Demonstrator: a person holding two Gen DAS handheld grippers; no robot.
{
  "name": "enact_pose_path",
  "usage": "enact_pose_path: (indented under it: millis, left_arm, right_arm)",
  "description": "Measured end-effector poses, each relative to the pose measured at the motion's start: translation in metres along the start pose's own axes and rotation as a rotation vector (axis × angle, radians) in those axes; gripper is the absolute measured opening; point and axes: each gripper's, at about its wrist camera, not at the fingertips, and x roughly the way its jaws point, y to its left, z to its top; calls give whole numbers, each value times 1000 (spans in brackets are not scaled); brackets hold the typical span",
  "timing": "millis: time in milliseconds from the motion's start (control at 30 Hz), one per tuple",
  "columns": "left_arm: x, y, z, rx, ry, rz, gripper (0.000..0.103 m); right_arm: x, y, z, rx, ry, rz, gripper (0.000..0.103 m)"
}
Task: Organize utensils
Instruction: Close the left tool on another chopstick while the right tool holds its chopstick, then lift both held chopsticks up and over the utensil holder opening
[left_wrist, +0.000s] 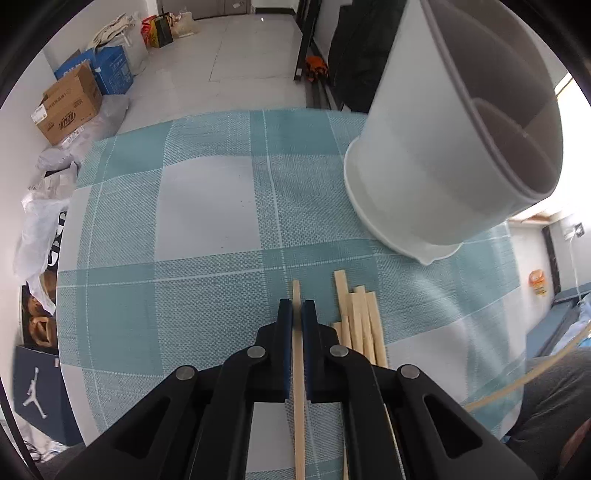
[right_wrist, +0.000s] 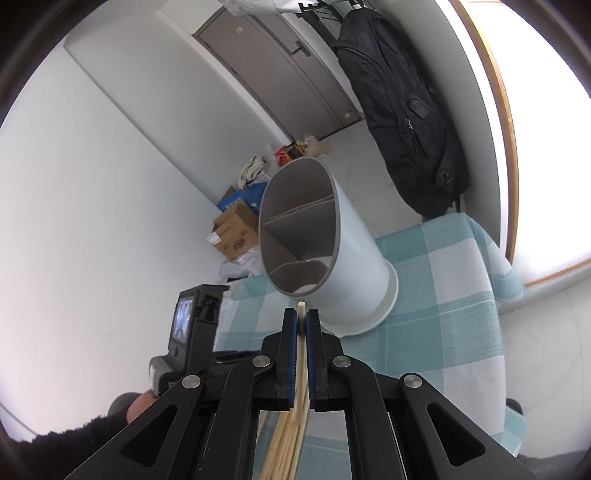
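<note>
A white utensil holder (left_wrist: 424, 155) (right_wrist: 354, 251) with a grey rim and inner dividers stands on the teal checked tablecloth (left_wrist: 207, 206). My left gripper (left_wrist: 297, 308) points down at the cloth and is shut on a single wooden chopstick (left_wrist: 296, 290), whose tip pokes out past the pads. Just right of it, several more chopsticks (left_wrist: 360, 321) lie side by side on the cloth. My right gripper (right_wrist: 301, 317) is shut on a chopstick (right_wrist: 301, 305) in front of the holder's open mouth. Below its jaws a bundle of pale sticks (right_wrist: 291, 435) fans out.
The left hand-held unit with its small screen (right_wrist: 192, 321) and a hand (right_wrist: 136, 406) show at the right wrist view's lower left. A dark backpack (right_wrist: 402, 110) hangs behind the table. Cardboard boxes (left_wrist: 70, 107) and bags sit on the floor beyond the far table edge.
</note>
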Motion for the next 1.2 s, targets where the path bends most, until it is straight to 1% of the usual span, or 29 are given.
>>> enact_pose_path:
  millis: [67, 233, 300, 333, 400, 500, 600, 767, 1033, 1200]
  left_arm:
    - [-14, 3, -3, -19, -57, -22, 1]
    - [-51, 0, -11, -30, -195, -42, 1]
    - [-69, -5, -15, -31, -267, -53, 1]
    - [-80, -8, -20, -26, -303, -53, 1]
    - [-92, -13, -27, -25, -348, -61, 1]
    - [-104, -21, -34, 1, -412, -40, 1]
    - [-101, -10, -26, 18, -437, -49, 1]
    - [-112, 2, -28, 19, -486, -79, 1]
    - [-127, -3, -25, 49, -519, -112, 1]
    - [-140, -10, -18, 81, -529, -143, 1]
  right_arm:
    - [0, 2, 0, -12, -5, -7, 4]
    - [1, 7, -3, -33, -13, -20, 4]
    - [2, 10, -4, -42, -19, -21, 4]
    - [1, 11, -4, -48, -21, -21, 4]
    - [0, 18, -6, -72, -31, -19, 4]
    - [-1, 27, -10, -101, -43, -9, 4]
    - [-4, 40, -14, -149, -59, -7, 4]
    - [-6, 57, -19, -210, -77, -10, 4]
    - [-3, 70, -17, -236, -83, -25, 4]
    - [-10, 76, -5, -243, -100, -20, 4]
